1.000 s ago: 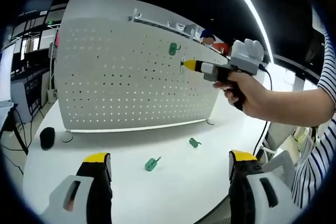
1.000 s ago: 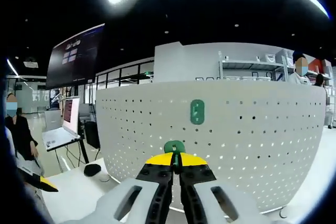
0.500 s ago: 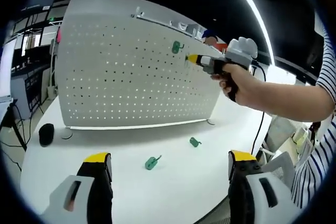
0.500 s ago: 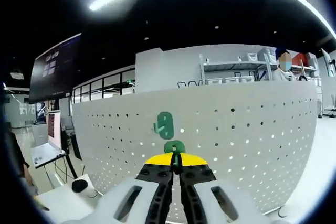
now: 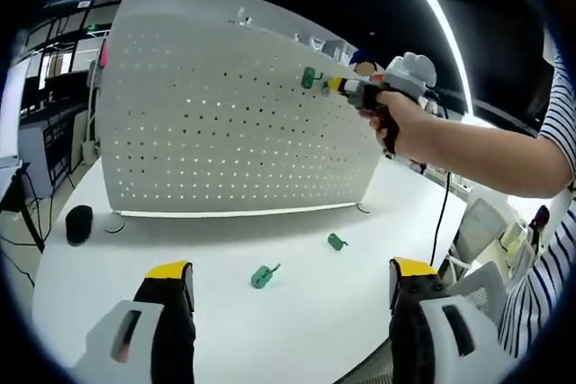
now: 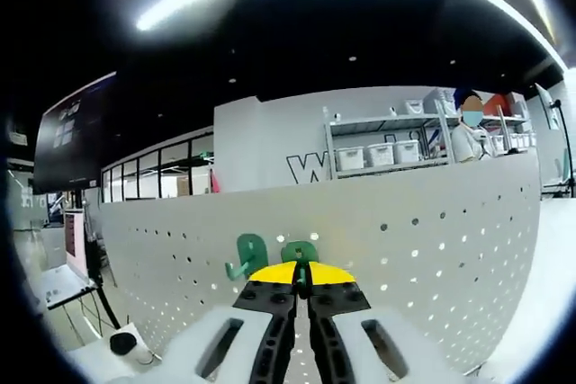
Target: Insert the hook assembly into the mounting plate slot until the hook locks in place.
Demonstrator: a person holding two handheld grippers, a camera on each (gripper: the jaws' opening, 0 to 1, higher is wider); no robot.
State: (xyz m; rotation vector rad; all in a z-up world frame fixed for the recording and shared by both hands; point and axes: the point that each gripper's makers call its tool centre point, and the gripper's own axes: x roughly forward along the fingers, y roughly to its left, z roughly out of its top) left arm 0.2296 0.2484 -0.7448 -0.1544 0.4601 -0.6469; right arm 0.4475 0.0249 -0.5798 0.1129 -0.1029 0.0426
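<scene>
Right gripper view: fingers (image 6: 301, 283) pinched tight at lower centre on a green hook (image 6: 299, 252), its rounded head poking up just past the yellow tips. Carried high against the white pegboard (image 6: 432, 249), near its top edge, probably to line the hook's back up with a row of holes. Just left of it, a second green hook (image 6: 248, 255) already hanging on the board.

Left gripper view: right gripper (image 5: 335, 85) at upper centre, held in a hand (image 5: 396, 123), tip close to the hung hook (image 5: 311, 77). Own left gripper (image 5: 288, 281) spread wide at the bottom of the frame, yellow-tipped, holding nothing, apparently kept low and back to keep everything in sight. Two spare green hooks (image 5: 262, 275) and (image 5: 336, 242) lying loose on the white tabletop (image 5: 180, 258) in front of the upright board. Small black puck-like object (image 5: 79, 224) at left. Beyond, an open office with shelving, dark ceiling and a strip light.
</scene>
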